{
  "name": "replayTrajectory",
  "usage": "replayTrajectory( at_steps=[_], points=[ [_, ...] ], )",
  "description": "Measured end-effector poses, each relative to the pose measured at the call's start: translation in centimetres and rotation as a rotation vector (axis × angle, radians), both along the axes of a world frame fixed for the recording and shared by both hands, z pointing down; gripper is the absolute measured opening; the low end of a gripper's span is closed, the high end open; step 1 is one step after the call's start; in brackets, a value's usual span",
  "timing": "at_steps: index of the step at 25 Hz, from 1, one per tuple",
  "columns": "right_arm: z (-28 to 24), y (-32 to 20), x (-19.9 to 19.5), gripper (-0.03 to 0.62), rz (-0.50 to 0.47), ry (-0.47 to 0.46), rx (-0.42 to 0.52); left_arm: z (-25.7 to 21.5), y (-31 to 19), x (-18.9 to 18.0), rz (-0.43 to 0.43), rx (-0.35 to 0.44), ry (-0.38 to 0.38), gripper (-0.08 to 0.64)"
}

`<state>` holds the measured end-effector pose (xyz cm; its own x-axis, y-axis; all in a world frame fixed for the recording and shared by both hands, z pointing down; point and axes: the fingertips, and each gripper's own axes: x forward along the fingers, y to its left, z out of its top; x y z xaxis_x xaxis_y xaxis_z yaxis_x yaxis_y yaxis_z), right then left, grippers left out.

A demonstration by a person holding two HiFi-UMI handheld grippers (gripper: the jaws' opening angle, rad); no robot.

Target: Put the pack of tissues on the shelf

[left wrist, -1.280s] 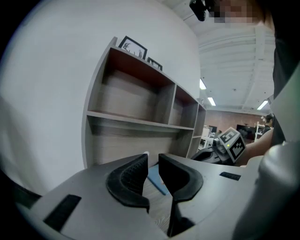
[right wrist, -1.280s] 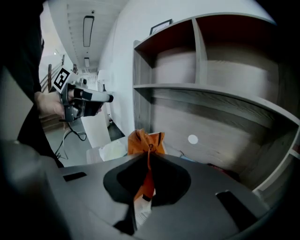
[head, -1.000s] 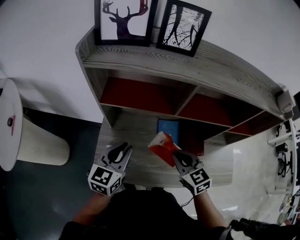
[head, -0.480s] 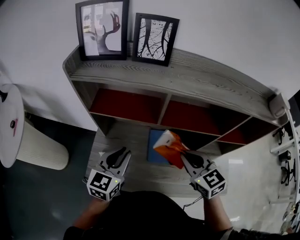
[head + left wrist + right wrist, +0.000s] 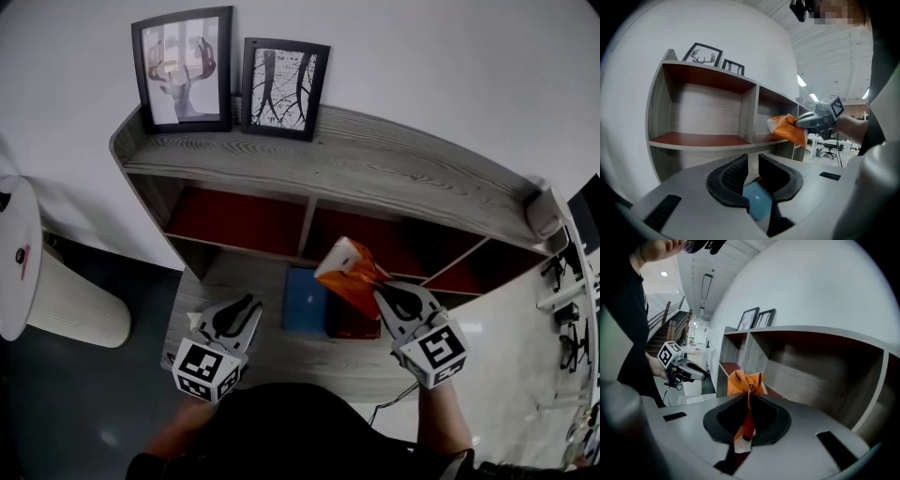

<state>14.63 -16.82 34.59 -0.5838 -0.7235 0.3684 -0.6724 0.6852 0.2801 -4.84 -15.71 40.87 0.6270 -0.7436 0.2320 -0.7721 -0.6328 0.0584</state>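
Note:
The pack of tissues [image 5: 347, 271] is orange with a white end. My right gripper [image 5: 380, 285] is shut on its crumpled wrapper and holds it in the air before the middle red compartment of the grey wooden shelf [image 5: 375, 178]. In the right gripper view the pack [image 5: 746, 381] sticks out past the jaws, its wrapper pinched between them. The left gripper view shows the pack [image 5: 787, 129] level with the red shelf board [image 5: 703, 139]. My left gripper [image 5: 246, 307] hovers low at the left, jaws slightly apart with nothing between them.
Two framed pictures [image 5: 183, 70] [image 5: 277, 88] stand on the shelf's top at the left. A flat blue thing [image 5: 305, 300] and a dark red one [image 5: 352, 324] lie on the lower grey board. A white round table [image 5: 14, 253] stands at the far left.
My right gripper has risen with the pack, from above the lower board up to the middle compartment's front. The left gripper has shifted only a little.

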Motion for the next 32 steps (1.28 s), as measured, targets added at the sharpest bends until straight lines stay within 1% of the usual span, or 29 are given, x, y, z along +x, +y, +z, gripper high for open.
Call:
replayTrajectory(
  at_steps=[6,10,14,23,25,29,32],
  points=[
    [-0.9,-3.5,1.2,0.023,0.066,0.027,0.031,-0.3,-0.3,0.6,0.008,0.002,0.004,0.075],
    [-0.6,-5.9,1.9,0.025,0.139,0.030,0.031,-0.3,-0.4,0.3,0.004,0.002,0.002,0.075],
    [-0.1,-7.6,2.2,0.025,0.173,0.080,0.046,-0.2,-0.4,0.1,-0.002,-0.001,0.004,0.075],
    [1.3,-10.0,1.8,0.026,0.175,0.226,0.058,-0.2,-0.6,-0.5,-0.016,-0.001,0.007,0.075],
    [1.1,-10.4,1.9,0.031,0.187,0.228,0.069,-0.3,-0.6,-0.5,-0.019,0.000,0.008,0.075],
    [-0.2,-10.5,2.4,0.111,0.227,0.193,0.121,-0.3,-0.6,-0.7,-0.023,0.001,0.011,0.075],
    [-1.3,-10.0,2.6,0.115,0.240,0.159,0.161,-0.3,-0.4,-0.5,-0.021,0.006,0.017,0.065]
  ],
)
